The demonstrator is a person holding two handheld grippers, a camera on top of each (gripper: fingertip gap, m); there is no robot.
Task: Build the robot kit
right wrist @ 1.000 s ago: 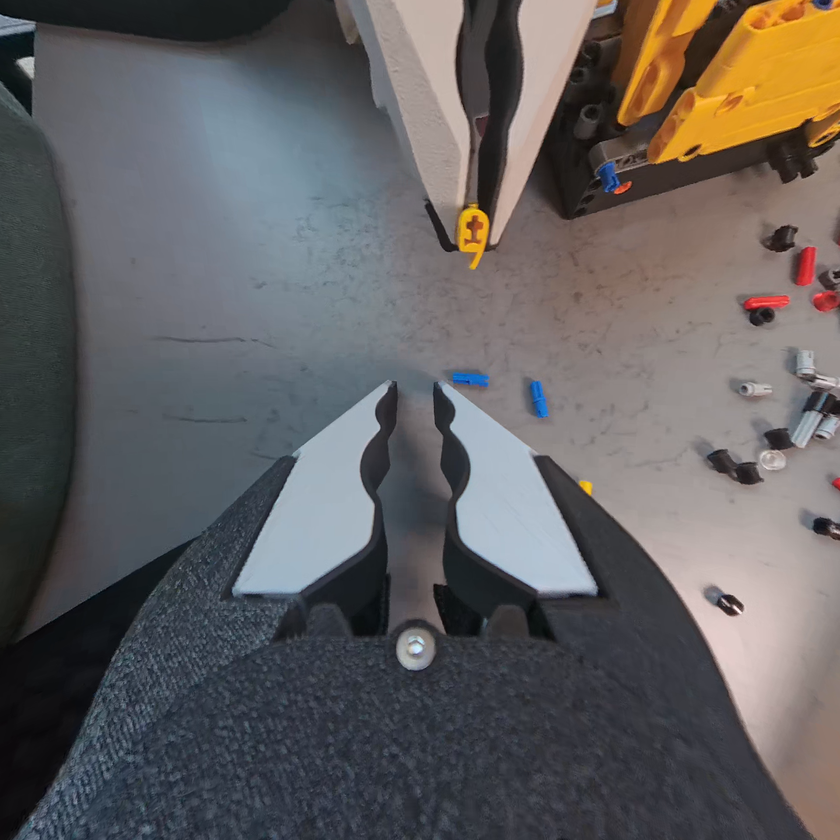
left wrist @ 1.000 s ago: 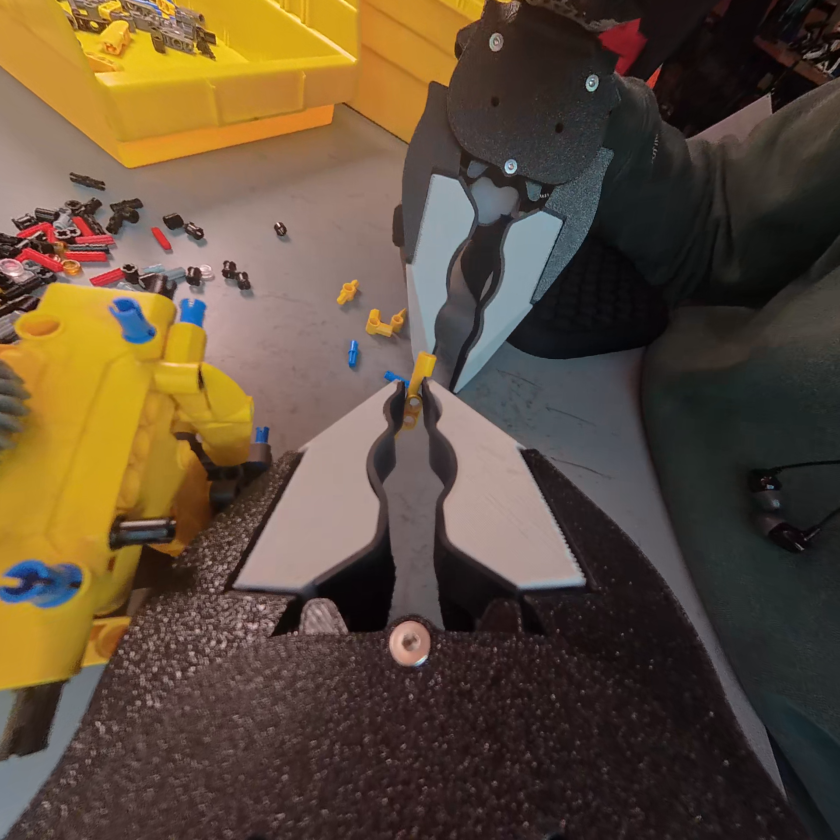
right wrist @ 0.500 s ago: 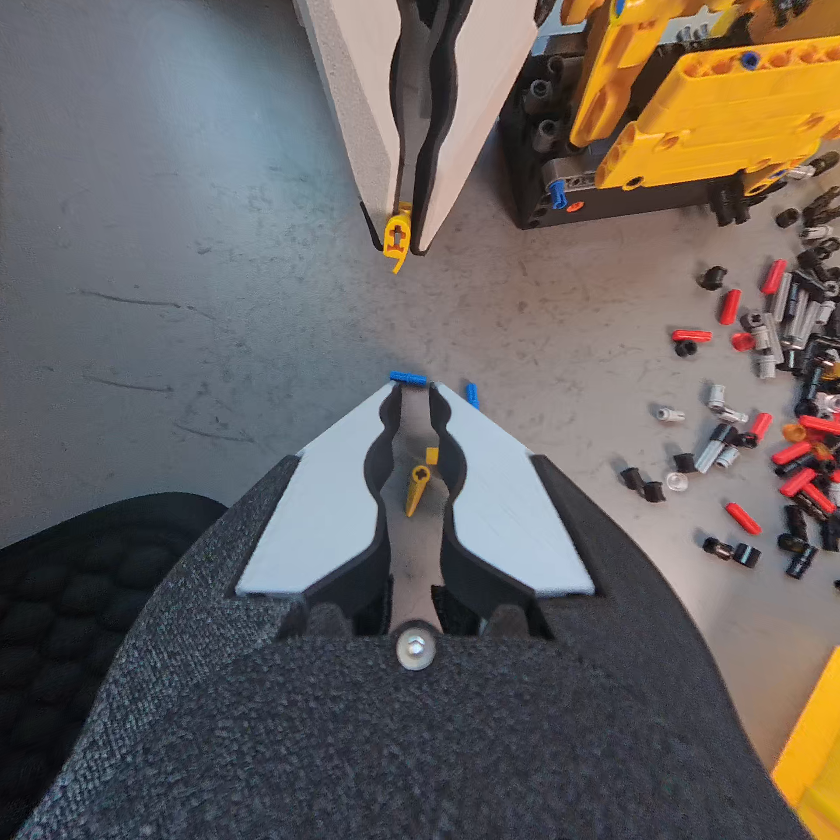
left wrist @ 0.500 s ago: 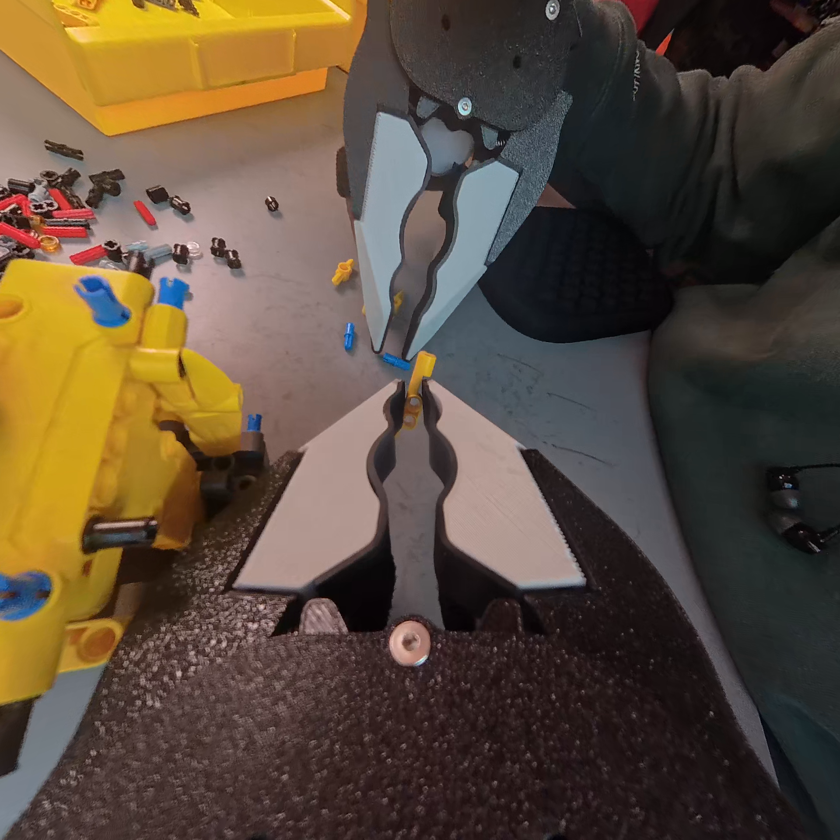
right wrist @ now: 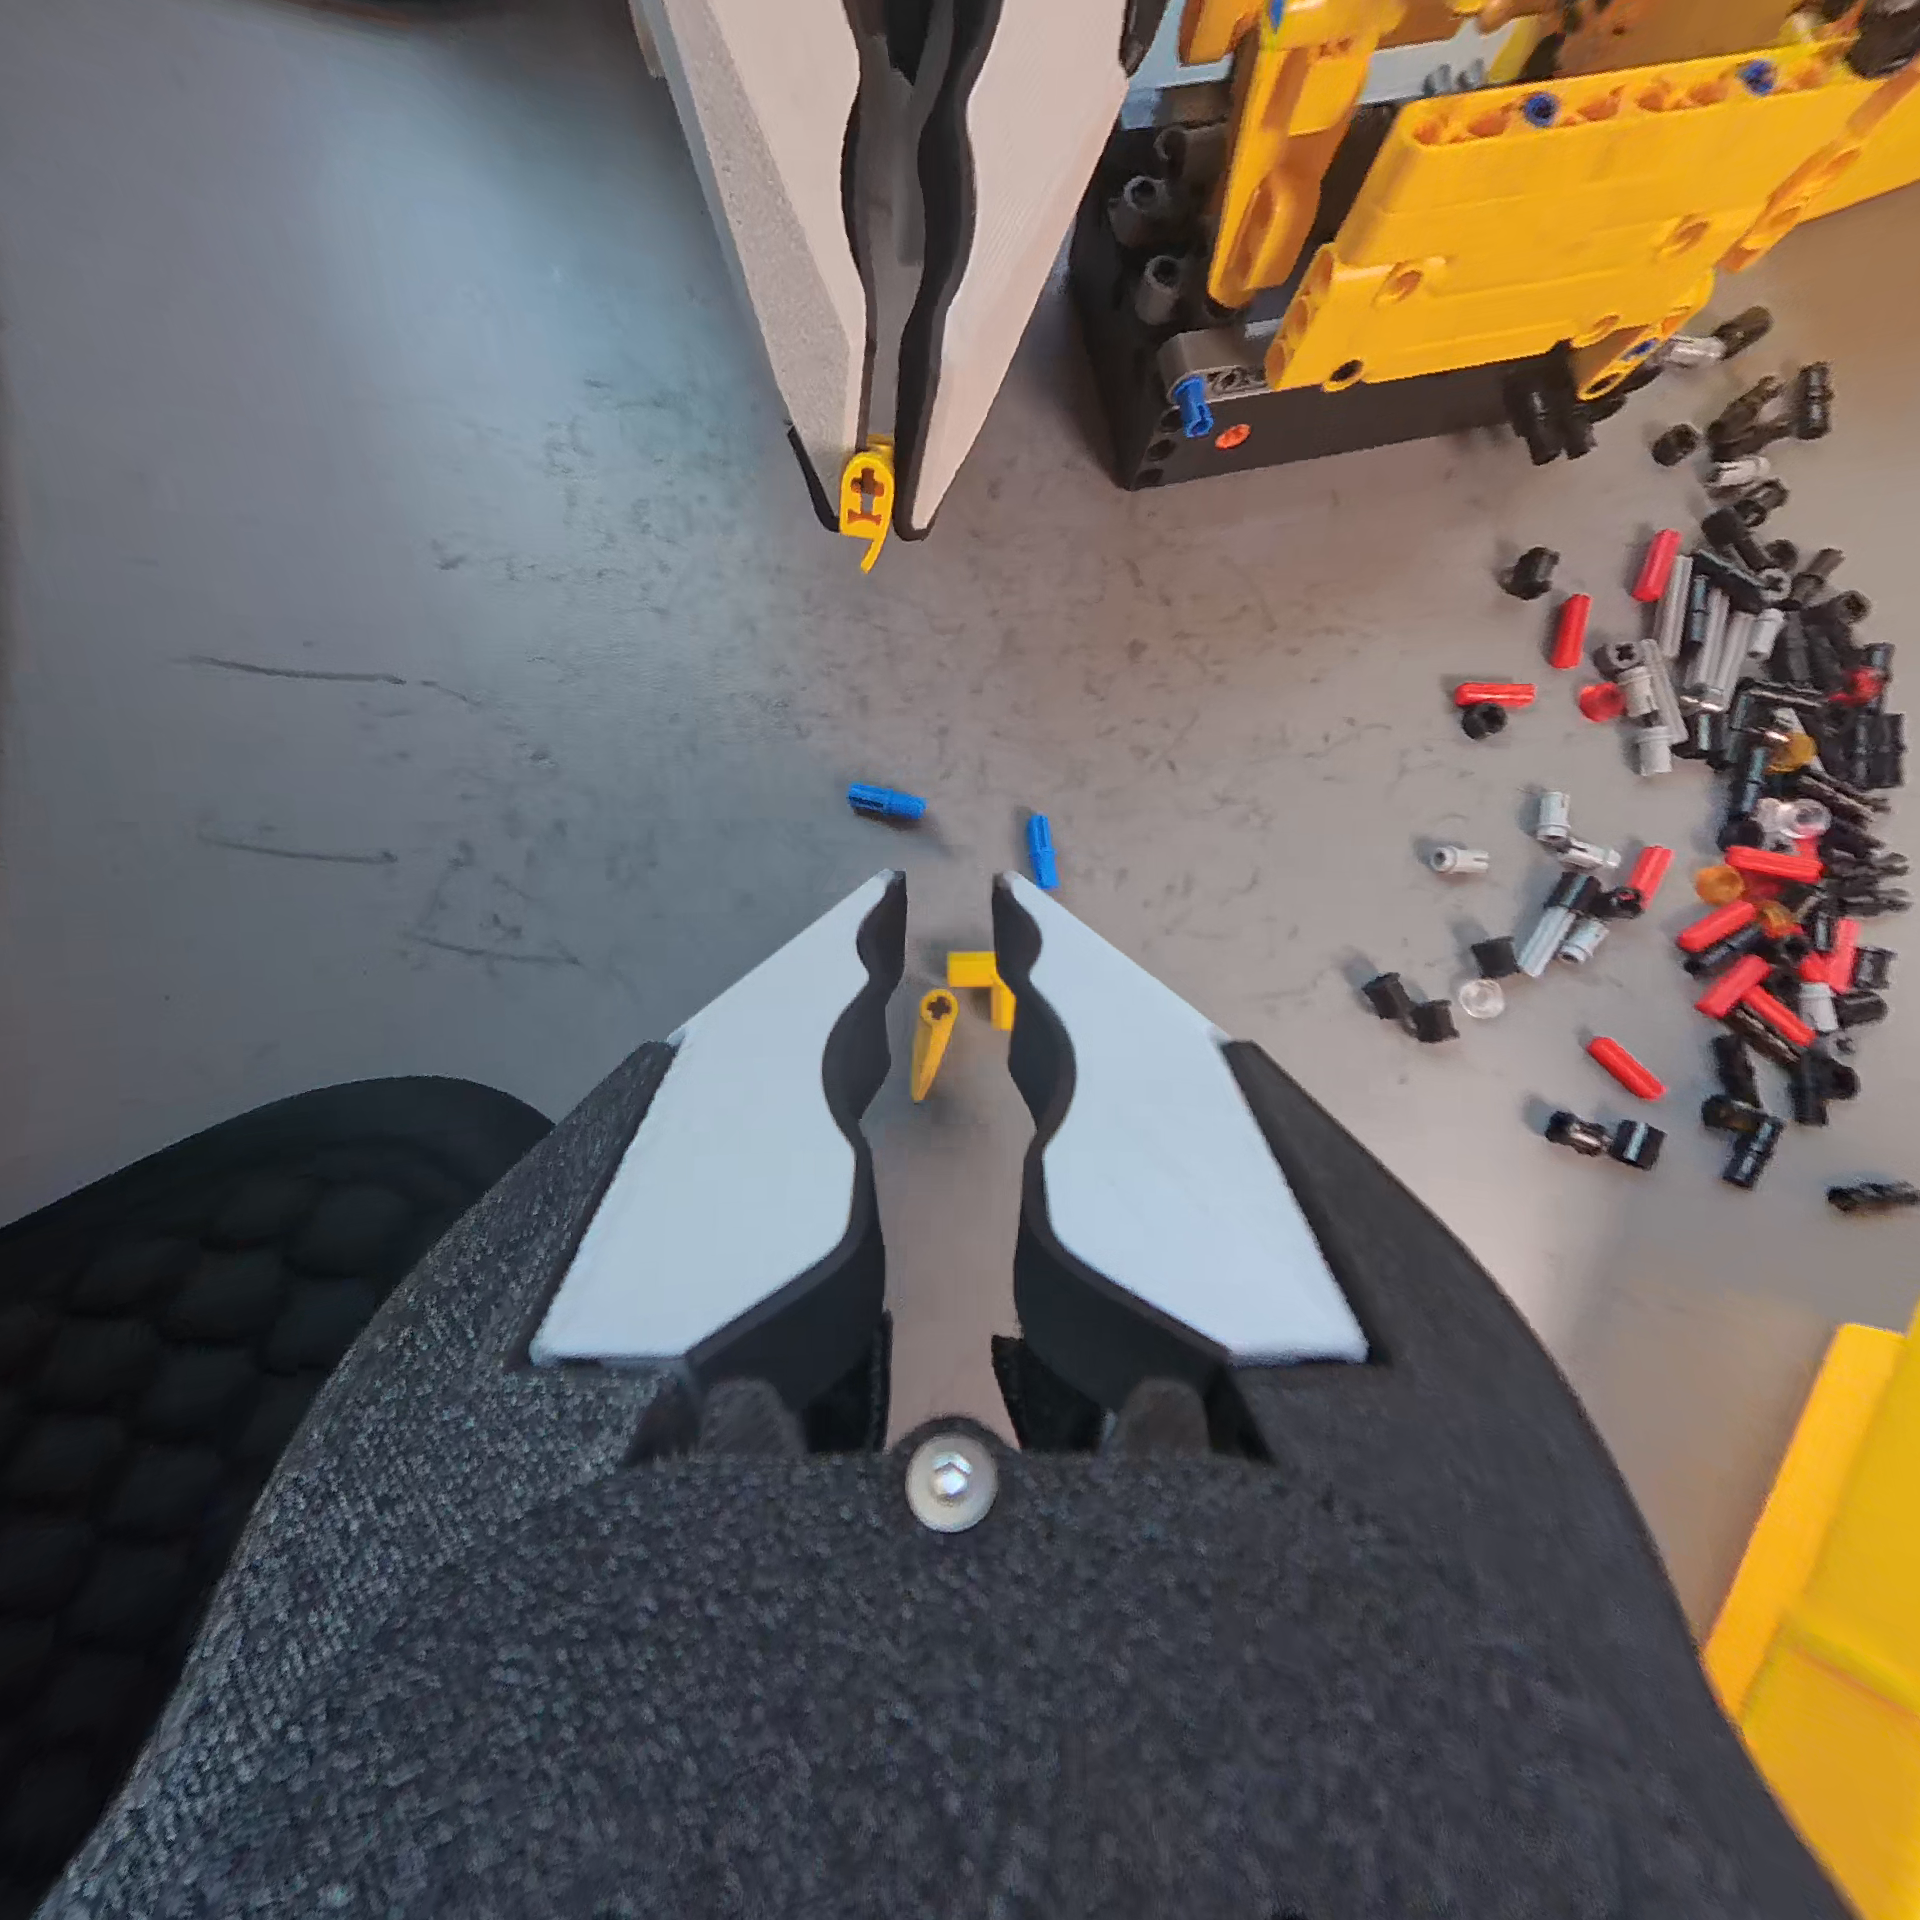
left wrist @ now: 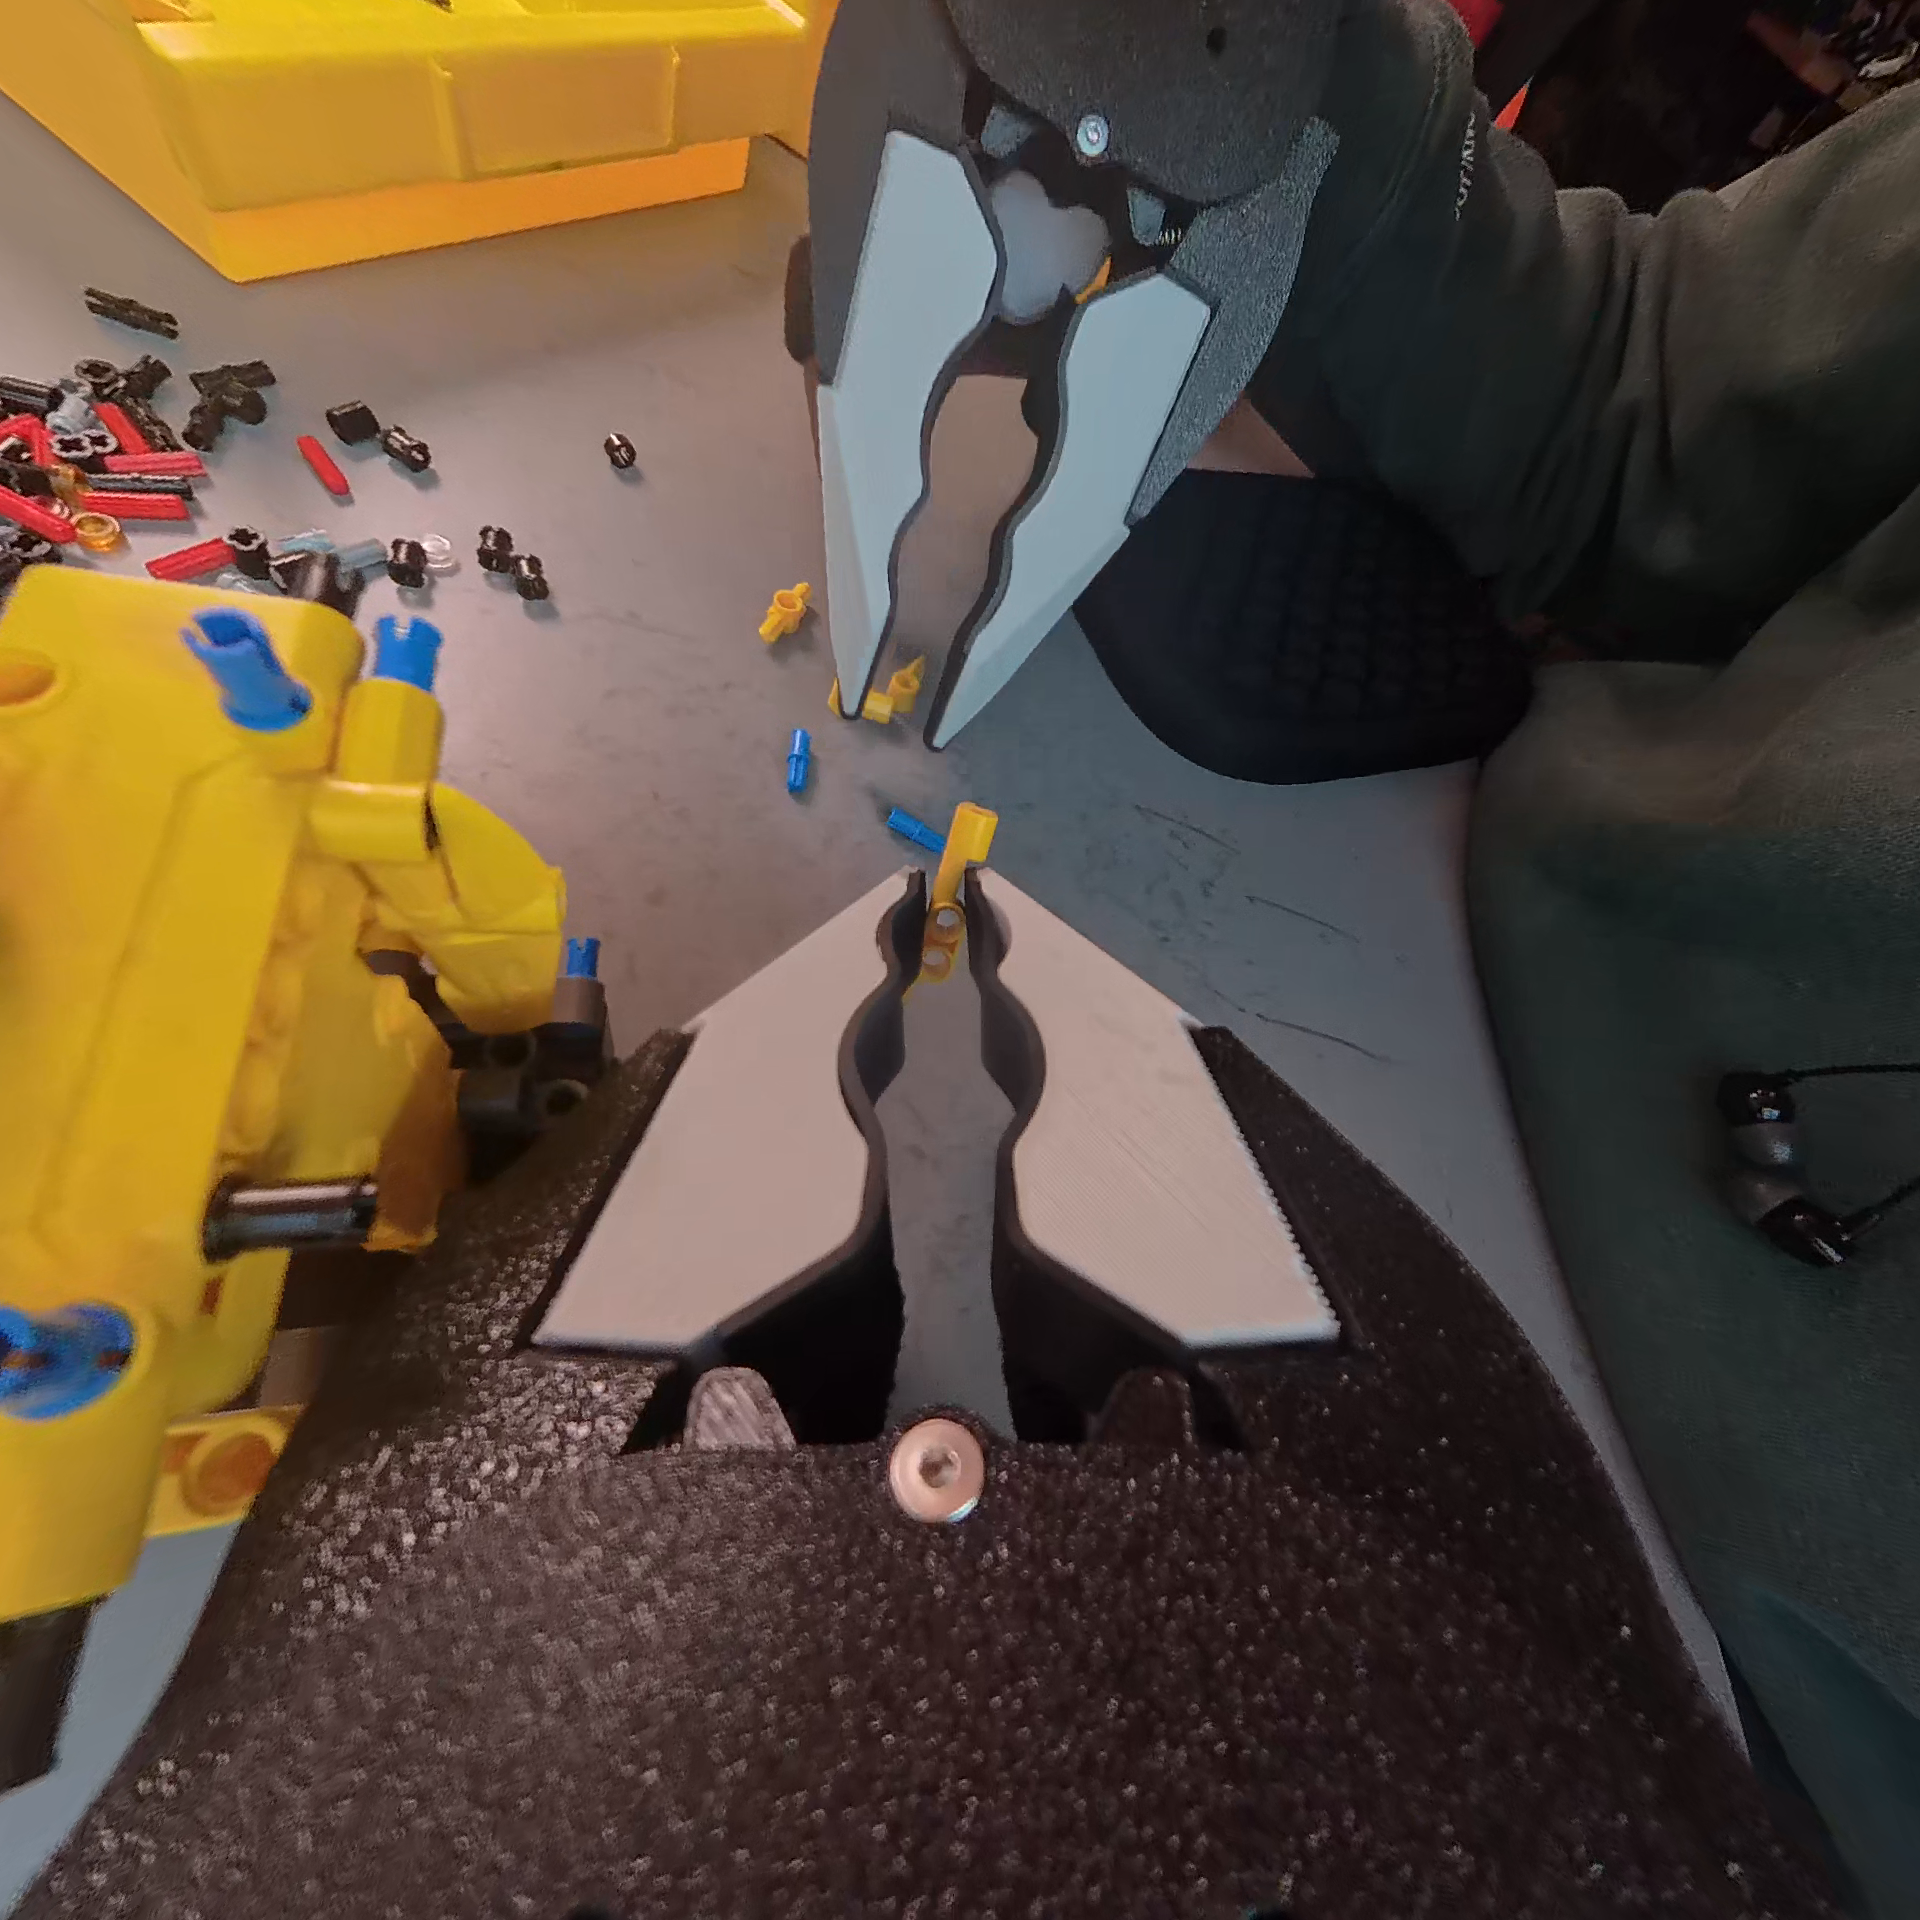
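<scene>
While the left gripper (left wrist: 943, 878) pinched a small yellow connector (left wrist: 948, 914), the right gripper (right wrist: 948, 883) stood parted over two loose yellow pieces (right wrist: 961, 1003) beside the yellow brick model (right wrist: 1455, 239), neither yet grasped.

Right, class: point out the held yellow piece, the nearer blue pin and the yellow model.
Yellow piece (left wrist: 948, 914), left wrist view, holed middle.
Blue pin (left wrist: 914, 824), left wrist view, shaft.
Yellow model (left wrist: 156, 935), left wrist view, side panel.

Left gripper (left wrist: 943, 883) pinching small yellow plastic connector piece (left wrist: 954, 904), facing right gripper (left wrist: 899, 722). Two blue plastic pins (right wrist: 885, 802) between them on grey tabletop (right wrist: 416, 520). Yellow brick-built model (left wrist: 208, 987) left of left gripper; scattered red, black, grey pins (right wrist: 1745, 810) beyond it.
</scene>
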